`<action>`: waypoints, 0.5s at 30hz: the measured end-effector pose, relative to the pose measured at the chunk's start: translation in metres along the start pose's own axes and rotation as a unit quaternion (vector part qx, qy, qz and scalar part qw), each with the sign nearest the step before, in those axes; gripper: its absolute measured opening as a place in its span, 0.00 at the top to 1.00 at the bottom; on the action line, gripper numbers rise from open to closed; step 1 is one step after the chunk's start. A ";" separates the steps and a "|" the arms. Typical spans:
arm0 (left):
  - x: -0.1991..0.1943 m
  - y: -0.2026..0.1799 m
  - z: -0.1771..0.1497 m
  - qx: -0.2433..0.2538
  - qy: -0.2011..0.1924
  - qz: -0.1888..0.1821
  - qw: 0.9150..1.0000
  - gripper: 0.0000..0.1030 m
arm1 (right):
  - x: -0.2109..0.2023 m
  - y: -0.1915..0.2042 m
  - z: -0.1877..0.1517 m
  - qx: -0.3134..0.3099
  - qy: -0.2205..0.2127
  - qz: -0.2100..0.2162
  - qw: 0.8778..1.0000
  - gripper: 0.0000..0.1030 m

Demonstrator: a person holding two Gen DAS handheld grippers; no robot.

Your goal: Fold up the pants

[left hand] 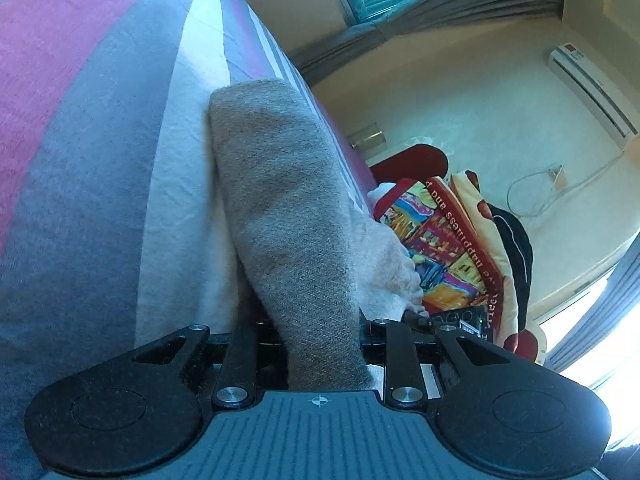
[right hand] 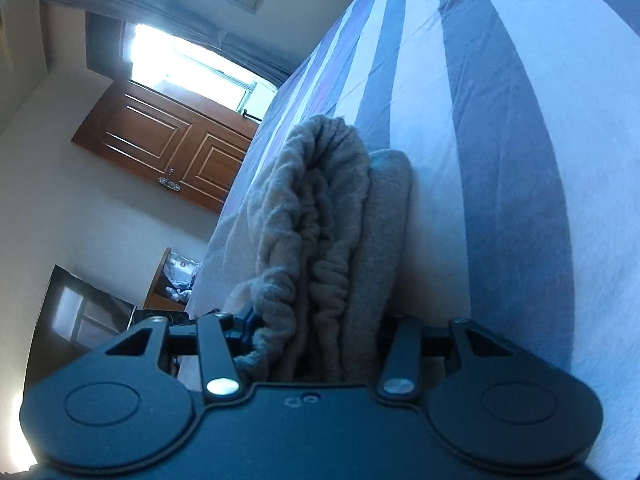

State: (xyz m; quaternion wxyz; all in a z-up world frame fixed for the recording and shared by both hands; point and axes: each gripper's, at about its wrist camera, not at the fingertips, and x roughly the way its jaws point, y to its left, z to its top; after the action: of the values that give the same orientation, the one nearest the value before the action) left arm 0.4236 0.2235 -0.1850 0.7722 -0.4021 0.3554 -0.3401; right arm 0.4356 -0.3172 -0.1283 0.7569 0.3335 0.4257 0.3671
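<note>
Pants look clamped in both the left tongs and right tongs, probably keeping the folded edge together on the bed, fingertips hidden.

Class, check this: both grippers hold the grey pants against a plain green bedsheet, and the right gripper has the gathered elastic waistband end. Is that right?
One error: the bedsheet is striped, not plain green. The right wrist view shows white and grey bands; the left wrist view adds pink. The rest stands: the left gripper and right gripper hold the grey pants, waistband at the right.
</note>
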 end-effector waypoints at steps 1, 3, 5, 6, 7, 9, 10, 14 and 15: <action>0.000 -0.001 0.000 0.000 0.001 0.003 1.000 0.74 | -0.001 0.000 -0.001 0.001 0.001 0.001 1.000 0.56; 0.000 -0.006 -0.001 0.002 0.001 0.010 1.000 0.70 | -0.001 0.000 0.000 0.006 0.003 0.001 1.000 0.55; -0.002 -0.014 -0.003 -0.004 0.013 0.004 1.000 0.57 | -0.001 0.001 0.002 0.011 0.004 -0.004 1.000 0.54; -0.004 -0.017 -0.005 -0.007 0.015 -0.004 1.000 0.46 | -0.001 0.003 0.003 0.016 0.006 -0.009 1.000 0.51; -0.007 -0.021 -0.007 -0.009 0.017 -0.007 1.000 0.39 | -0.001 0.004 0.008 0.022 0.008 -0.013 1.000 0.49; -0.013 -0.027 -0.013 -0.010 0.026 -0.009 1.000 0.31 | -0.004 0.011 0.009 0.033 0.016 -0.019 0.999 0.44; -0.015 -0.030 -0.018 -0.008 0.032 -0.012 0.999 0.28 | -0.005 0.010 0.010 0.038 0.018 -0.021 0.999 0.42; -0.022 -0.039 -0.040 0.002 0.047 -0.019 0.999 0.27 | -0.023 0.012 0.000 0.049 0.029 -0.004 0.998 0.26; -0.023 -0.039 -0.045 0.002 0.043 -0.022 0.999 0.27 | -0.025 0.013 -0.005 0.049 0.034 -0.001 0.998 0.26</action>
State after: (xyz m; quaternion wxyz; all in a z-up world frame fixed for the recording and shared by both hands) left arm 0.3656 0.2072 -0.1638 0.7494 -0.3928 0.3792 -0.3746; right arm 0.4188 -0.3313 -0.1099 0.7252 0.3571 0.4687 0.3562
